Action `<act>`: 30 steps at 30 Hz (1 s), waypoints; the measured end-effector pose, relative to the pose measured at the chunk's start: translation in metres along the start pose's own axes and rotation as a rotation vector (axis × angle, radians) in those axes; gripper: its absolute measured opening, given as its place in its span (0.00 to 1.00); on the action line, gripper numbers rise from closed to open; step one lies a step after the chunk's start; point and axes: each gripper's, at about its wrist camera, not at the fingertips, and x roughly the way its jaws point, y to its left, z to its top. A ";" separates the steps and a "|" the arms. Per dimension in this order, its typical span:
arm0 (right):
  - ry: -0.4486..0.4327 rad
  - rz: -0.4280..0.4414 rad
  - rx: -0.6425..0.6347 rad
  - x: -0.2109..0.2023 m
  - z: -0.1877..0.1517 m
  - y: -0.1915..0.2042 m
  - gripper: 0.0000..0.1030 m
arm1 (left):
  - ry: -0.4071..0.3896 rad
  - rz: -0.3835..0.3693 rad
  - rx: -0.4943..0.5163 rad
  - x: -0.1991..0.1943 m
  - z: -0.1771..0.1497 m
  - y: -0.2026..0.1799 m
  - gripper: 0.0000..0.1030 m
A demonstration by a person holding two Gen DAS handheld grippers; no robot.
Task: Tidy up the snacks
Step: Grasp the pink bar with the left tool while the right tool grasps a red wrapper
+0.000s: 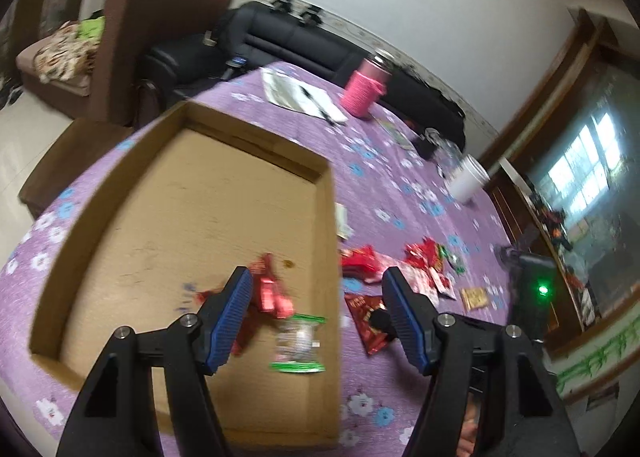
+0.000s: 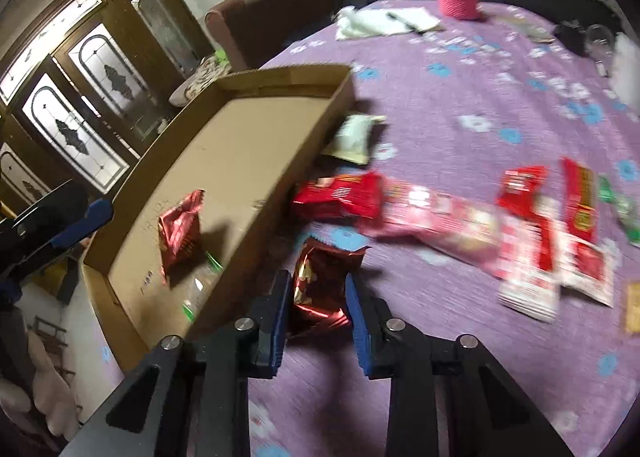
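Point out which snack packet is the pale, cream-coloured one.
The cream packet lying against the outside of the cardboard tray; the other snacks are red, pink or green-edged.

Light: soft, even daylight; both views were moderately bright, without harsh contrast.
Source: pale panes of the doors [image 2: 76, 113] glowed at the left of the right view; a window's reflection shone in the dark glass [image 1: 588, 177] at the right of the left view.
Shadows: a soft shadow lay beside the red packet [image 2: 180, 233] in the box [image 2: 340, 97].
Glare: a green lamp [image 1: 543, 290] bloomed on a dark device.
Blur: motion smear on the snacks [image 2: 460, 225] and the cloth [image 2: 480, 105]; the claws stayed sharp.
Distortion: fisheye bending, black vignette in the corners.
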 end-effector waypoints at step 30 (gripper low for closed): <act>-0.096 -0.075 0.235 -0.084 -0.058 -0.126 0.29 | 0.479 0.019 0.567 0.161 -0.052 -0.156 0.65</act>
